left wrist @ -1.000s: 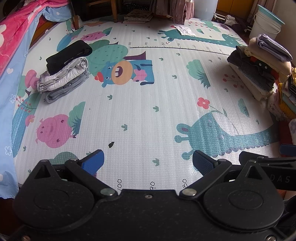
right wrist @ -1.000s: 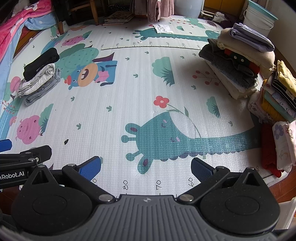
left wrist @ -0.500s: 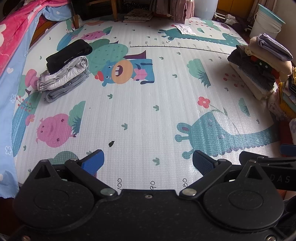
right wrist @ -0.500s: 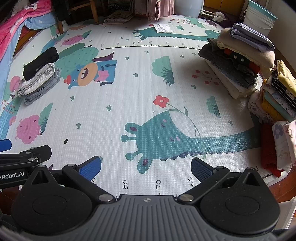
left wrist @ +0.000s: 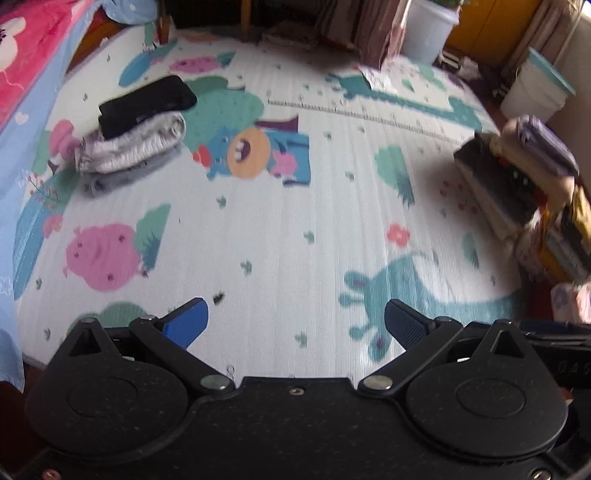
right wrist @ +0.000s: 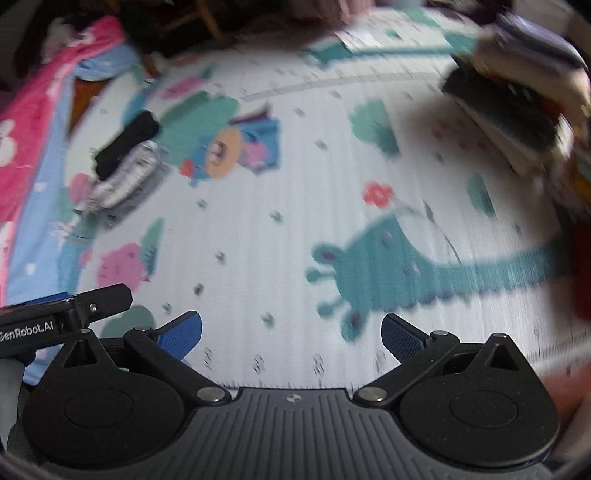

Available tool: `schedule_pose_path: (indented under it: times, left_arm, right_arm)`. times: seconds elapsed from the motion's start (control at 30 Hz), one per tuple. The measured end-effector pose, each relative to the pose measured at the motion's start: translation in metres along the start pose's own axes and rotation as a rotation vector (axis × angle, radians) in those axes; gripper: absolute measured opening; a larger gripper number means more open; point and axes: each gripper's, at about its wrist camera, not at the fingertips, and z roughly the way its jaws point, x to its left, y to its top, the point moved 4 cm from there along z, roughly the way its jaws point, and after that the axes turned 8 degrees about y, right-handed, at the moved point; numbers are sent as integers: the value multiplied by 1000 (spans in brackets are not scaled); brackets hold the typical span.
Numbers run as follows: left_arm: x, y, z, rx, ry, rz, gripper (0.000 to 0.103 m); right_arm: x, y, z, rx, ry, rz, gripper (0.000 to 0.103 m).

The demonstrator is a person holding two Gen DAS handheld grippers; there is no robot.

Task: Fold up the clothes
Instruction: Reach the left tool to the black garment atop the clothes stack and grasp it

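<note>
A small stack of folded clothes [left wrist: 136, 136], black on top of grey and white, lies at the far left of the cartoon play mat [left wrist: 295, 221]; it also shows in the right wrist view [right wrist: 125, 166]. A tall pile of clothes [left wrist: 517, 177] stands along the mat's right edge and shows blurred in the right wrist view [right wrist: 517, 99]. My left gripper [left wrist: 295, 323] is open and empty above the mat's near edge. My right gripper [right wrist: 291, 332] is open and empty beside it; the left gripper's body [right wrist: 62, 317] shows at its left.
A pink and blue blanket [left wrist: 26, 74] hangs along the left side. A white bucket [left wrist: 535, 92] stands at the far right, a pale bin [left wrist: 424, 33] and curtains at the back. A paper sheet [left wrist: 380, 79] lies on the far mat.
Both views have shifted and blurred: both grippers are moving, the right one swinging quickly and tilting. Both stay open and empty. The clothes have not moved.
</note>
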Motion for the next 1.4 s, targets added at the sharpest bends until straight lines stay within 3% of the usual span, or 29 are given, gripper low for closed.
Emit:
schedule_pose_path:
  times: [0.1,0.3,0.4,0.47,0.63,0.73,0.93,1.03,1.1,1.2,1.4]
  left_arm:
    - [14,15,3,9,6,-22,103]
    - [58,46,29,75,76,-30,103]
    - [89,66,52,119,93,-82,103]
    - [112,82,67,132,111,-123,103]
    - [157,130,98,70,150,-148,102]
    - [183,153,122,56,122,-226,101]
    - [237,202,156,-16,157,-386,100]
    - [260,225,173,-84,136,-436,95]
    - [270,231,191,-99,115,-466,80]
    - [278,235,221,-78,86,-489,65]
    - [297,253,259,-91,72,-510,59]
  right_arm:
    - [11,21,-3,-10,-1,-61,103]
    - [17,48,20,77,-4,-165,103]
    - [16,56,36,72,-36,-231,103]
    - [15,60,44,78,-8,-217,103]
    - [16,71,72,168,23,-257,103]
    - [20,82,79,162,25,-265,103]
    - [16,101,83,154,49,-289,103]
    - [3,110,87,143,17,-301,103]
    - [-11,115,92,138,1,-292,103]
    - [-36,121,99,128,-48,-271,103]
    - [-87,124,109,124,-143,-211,103]
